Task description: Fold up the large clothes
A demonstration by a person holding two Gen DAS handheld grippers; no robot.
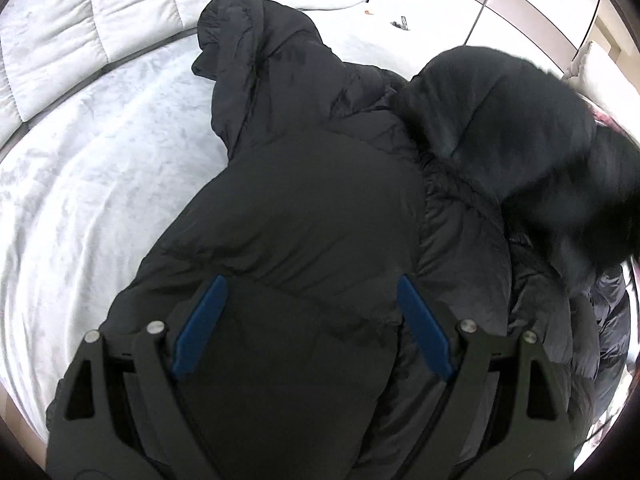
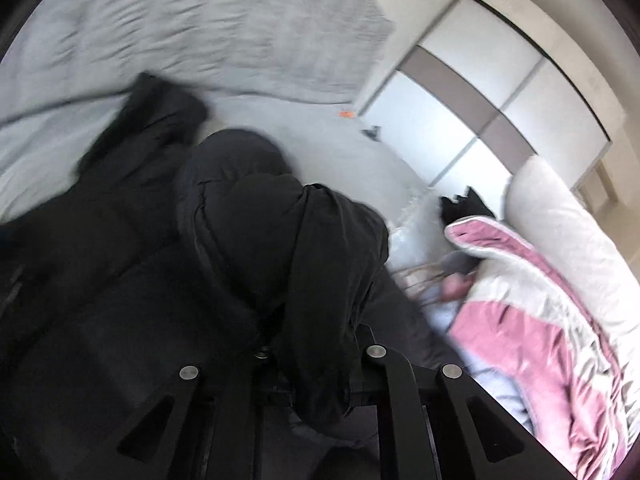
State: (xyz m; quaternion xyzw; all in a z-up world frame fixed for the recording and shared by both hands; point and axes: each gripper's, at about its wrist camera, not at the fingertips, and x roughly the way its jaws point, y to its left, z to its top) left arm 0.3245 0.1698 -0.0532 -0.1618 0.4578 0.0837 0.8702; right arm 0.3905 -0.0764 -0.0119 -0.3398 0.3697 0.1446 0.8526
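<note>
The black puffer jacket point(image 1: 304, 216) is lying spread across the grey bed point(image 1: 80, 184). The right gripper point(image 2: 304, 364) is pinching its sleeve point(image 2: 320, 264), which risks slipping free; the left gripper point(image 1: 312, 320) is hovering wide, holding nothing.

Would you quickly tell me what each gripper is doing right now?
Left gripper: open, blue pads apart over the black jacket, gripping nothing.
Right gripper: closed on a fold of the jacket.
</note>
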